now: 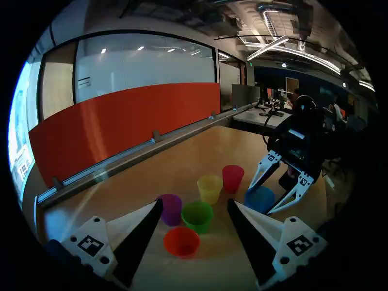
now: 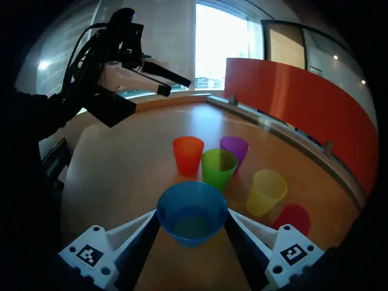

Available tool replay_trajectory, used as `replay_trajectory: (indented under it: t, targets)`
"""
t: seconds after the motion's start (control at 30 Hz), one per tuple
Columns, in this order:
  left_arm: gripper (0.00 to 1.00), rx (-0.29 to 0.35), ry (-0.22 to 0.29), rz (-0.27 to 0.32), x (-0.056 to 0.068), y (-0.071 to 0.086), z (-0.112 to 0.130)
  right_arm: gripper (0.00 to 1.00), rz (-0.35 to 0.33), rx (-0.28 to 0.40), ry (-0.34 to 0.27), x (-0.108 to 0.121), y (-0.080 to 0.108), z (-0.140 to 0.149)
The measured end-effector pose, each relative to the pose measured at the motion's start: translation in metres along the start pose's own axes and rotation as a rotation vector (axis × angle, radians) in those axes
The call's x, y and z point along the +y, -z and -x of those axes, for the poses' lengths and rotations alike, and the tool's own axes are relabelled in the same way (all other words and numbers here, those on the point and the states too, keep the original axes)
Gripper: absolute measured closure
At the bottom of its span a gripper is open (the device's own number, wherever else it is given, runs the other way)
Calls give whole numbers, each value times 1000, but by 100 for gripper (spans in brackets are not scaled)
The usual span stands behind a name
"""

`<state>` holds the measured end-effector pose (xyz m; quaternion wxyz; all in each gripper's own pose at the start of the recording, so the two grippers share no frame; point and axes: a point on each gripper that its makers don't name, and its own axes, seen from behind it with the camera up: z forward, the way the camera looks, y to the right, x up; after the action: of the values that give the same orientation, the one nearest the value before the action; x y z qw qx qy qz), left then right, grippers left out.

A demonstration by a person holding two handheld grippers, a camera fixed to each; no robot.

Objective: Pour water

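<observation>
Right gripper (image 2: pixel 192 214) straddled the blue plastic cup (image 2: pixel 192 201) on the wooden table (image 2: pixel 121 165), fingers spread beside its walls, apparently lining up a pouring grasp. Left gripper (image 1: pixel 194 202) hung spread and empty, facing the green plastic cup (image 1: pixel 197 217).

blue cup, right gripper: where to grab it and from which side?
Grip the blue cup by its side wall just under the rim, fingers on opposite sides. It stands upright and narrows downward, so a high pinch should wedge rather than slip. Come from the near side, where the right gripper straddles it, open; the green cup crowds the far side.
</observation>
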<state>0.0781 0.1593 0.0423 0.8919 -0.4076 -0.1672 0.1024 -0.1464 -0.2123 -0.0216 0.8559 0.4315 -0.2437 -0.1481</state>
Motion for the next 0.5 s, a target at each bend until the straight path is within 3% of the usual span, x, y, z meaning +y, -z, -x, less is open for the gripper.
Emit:
replay_trajectory:
  t: [0.5]
  targets:
    - [2, -4, 15, 11, 2, -13, 1, 10, 62, 115, 2, 25, 45, -46]
